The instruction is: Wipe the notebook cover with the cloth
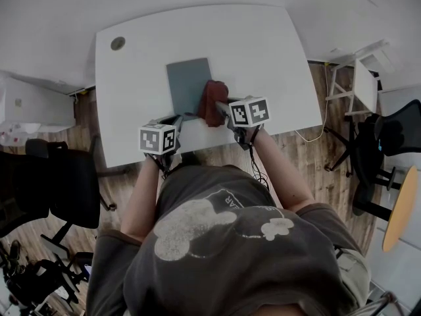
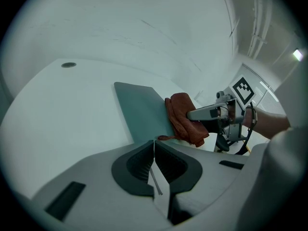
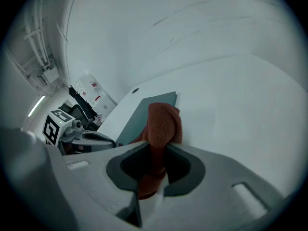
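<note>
**Table** (image 1: 131, 71): white. It carries only the items below, plus a round cap (image 1: 118, 43) set into its far left corner.

**Notebook** (image 1: 187, 81): grey cover, closed, lying flat near the table's front edge, straight ahead of the person.

**Cloth** (image 1: 213, 99): rust-brown and bunched into a wad. It rests on the near right part of the notebook and overlaps its right edge.

**Right gripper** (image 3: 155, 146): the jaws are clamped on the cloth. One fold hangs down between them and the bulk pushes out in front, onto the cover. I take it the cloth is held this way so that soft fabric, not the jaws, meets the notebook.

**Left gripper** (image 2: 154, 141): the jaws are brought together with nothing between them. The tips sit at the notebook's near left corner. I cannot tell whether they press on it or stop just short. It is probably placed there to keep the notebook from sliding under the cloth.

**Containers**: none on the table, so there are no contents to list.

**Stage**: the wipe looks to be under way at the near right. The cover's far and left parts are open and well apart from the cloth.
</note>
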The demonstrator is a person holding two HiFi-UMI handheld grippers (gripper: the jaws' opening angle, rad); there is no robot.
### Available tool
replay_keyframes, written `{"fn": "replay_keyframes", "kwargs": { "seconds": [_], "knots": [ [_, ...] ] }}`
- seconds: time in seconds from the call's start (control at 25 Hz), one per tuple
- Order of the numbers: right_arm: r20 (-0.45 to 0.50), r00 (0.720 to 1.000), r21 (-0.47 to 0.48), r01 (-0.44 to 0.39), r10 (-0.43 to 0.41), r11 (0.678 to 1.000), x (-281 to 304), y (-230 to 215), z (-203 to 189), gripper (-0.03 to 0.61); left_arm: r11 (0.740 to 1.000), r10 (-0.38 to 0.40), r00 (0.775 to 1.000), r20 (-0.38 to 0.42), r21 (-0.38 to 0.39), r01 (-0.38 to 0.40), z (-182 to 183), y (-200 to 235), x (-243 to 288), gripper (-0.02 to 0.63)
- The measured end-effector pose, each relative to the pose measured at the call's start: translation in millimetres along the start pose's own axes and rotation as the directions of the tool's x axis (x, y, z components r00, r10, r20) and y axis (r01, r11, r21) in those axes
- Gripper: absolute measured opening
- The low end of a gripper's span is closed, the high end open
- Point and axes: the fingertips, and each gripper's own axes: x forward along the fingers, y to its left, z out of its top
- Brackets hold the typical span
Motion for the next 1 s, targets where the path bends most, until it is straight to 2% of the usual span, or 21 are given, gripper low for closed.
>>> {"fn": "replay_keyframes", "kwargs": {
  "seconds": [0.56,1.0],
  "knots": [
    [0.019,0.998,0.033,0.058,-0.059,0.998,-18.9,-27.5,-4.4,0.071,1.0,0.021,1.0,0.017,-0.012,-0.021,0.0,2.0,-0.4,0.005],
    [0.046,0.998,0.049,0.042,-0.044,0.998,-24.8,-24.9,-2.8,0.071,0.999,0.035,0.999,0.027,-0.022,-0.035,-2.0,3.3,-0.4,0.005]
  ]
}}
